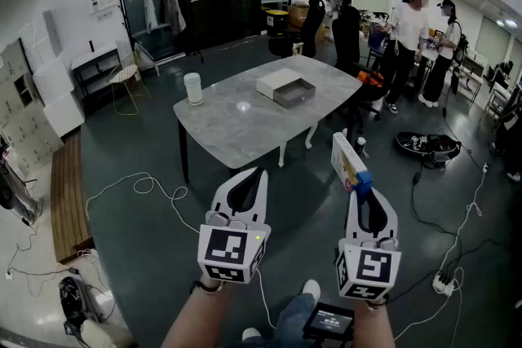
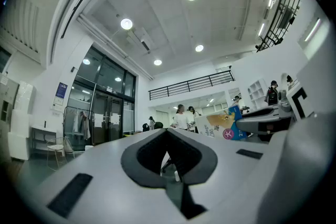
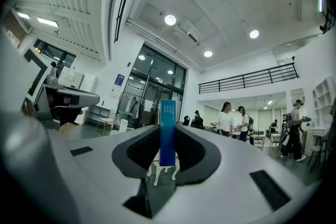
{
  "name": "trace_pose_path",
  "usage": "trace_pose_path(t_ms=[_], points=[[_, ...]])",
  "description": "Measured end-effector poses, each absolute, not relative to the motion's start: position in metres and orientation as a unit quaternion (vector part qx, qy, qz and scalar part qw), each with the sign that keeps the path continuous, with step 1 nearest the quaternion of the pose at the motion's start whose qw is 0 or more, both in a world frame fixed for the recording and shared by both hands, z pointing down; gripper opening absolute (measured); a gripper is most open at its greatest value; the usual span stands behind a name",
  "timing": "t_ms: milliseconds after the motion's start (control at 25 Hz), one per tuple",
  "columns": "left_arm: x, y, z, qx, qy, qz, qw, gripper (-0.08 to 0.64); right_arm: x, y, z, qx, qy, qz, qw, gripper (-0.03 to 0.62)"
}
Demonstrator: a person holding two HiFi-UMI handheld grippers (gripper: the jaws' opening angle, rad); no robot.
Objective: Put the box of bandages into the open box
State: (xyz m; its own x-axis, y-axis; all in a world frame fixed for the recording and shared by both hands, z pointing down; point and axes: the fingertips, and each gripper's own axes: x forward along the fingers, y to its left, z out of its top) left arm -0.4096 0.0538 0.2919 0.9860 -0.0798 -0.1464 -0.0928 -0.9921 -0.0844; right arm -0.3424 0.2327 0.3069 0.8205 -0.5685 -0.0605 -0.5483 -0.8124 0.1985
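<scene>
Right gripper (image 1: 360, 180) has its jaws clamped on the box of bandages (image 1: 346, 160). Left gripper (image 1: 254, 174) jaws are together, empty. The open box (image 1: 294, 93) sits well apart on the desk (image 1: 236, 126).

Box of bandages (image 1: 349, 163): flat and thin, pale face with a yellow picture, blue lower end and blue narrow side. Upright on edge, pinched at the blue end between the jaws of the right gripper (image 1: 359, 187), in the air off the near right corner of the table (image 1: 236, 122).

Open box (image 1: 285, 87): white half touching a grey, shallow, open half. Flat on the table, near its far right edge.
</scene>
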Motion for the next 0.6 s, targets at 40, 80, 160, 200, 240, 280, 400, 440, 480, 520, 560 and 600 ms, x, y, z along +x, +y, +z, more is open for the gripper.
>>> trace_pose_path(t_ms=[40,80,160,200,240,280,400,440,480,520,560,600], points=[[-0.409,0.053,0.292,-0.995,0.044,0.071,0.046,0.011,-0.342,0.232,0.308,0.95,-0.295,-0.058,0.087,0.101],[-0.408,0.052,0.293,-0.995,0.044,0.071,0.045,0.011,-0.341,0.231,0.309,0.949,-0.296,-0.058,0.088,0.1],[-0.407,0.05,0.297,-0.996,0.046,0.068,0.042,0.011,-0.339,0.23,0.312,0.949,-0.299,-0.055,0.09,0.101],[-0.406,0.048,0.299,-0.996,0.047,0.067,0.04,0.011,-0.338,0.229,0.313,0.948,-0.3,-0.053,0.091,0.1],[-0.405,0.046,0.302,-0.996,0.049,0.065,0.037,0.011,-0.335,0.228,0.315,0.948,-0.3,-0.052,0.091,0.101],[-0.402,0.043,0.303,-0.996,0.052,0.063,0.035,0.011,-0.332,0.227,0.316,0.948,-0.301,-0.05,0.091,0.101],[-0.389,0.038,0.306,-0.996,0.055,0.058,0.032,0.011,-0.315,0.223,0.317,0.948,-0.302,-0.046,0.087,0.1],[-0.382,0.037,0.306,-0.996,0.056,0.056,0.032,0.011,-0.308,0.222,0.317,0.948,-0.303,-0.046,0.084,0.101],[-0.374,0.036,0.307,-0.996,0.057,0.055,0.033,0.011,-0.3,0.22,0.318,0.948,-0.305,-0.046,0.082,0.101],[-0.365,0.034,0.308,-0.996,0.058,0.055,0.033,0.011,-0.291,0.217,0.319,0.947,-0.308,-0.045,0.082,0.1],[-0.355,0.033,0.308,-0.996,0.061,0.054,0.032,0.011,-0.281,0.215,0.32,0.946,-0.311,-0.045,0.084,0.1],[-0.344,0.031,0.309,-0.996,0.065,0.053,0.031,0.011,-0.27,0.212,0.32,0.944,-0.314,-0.044,0.085,0.1]])
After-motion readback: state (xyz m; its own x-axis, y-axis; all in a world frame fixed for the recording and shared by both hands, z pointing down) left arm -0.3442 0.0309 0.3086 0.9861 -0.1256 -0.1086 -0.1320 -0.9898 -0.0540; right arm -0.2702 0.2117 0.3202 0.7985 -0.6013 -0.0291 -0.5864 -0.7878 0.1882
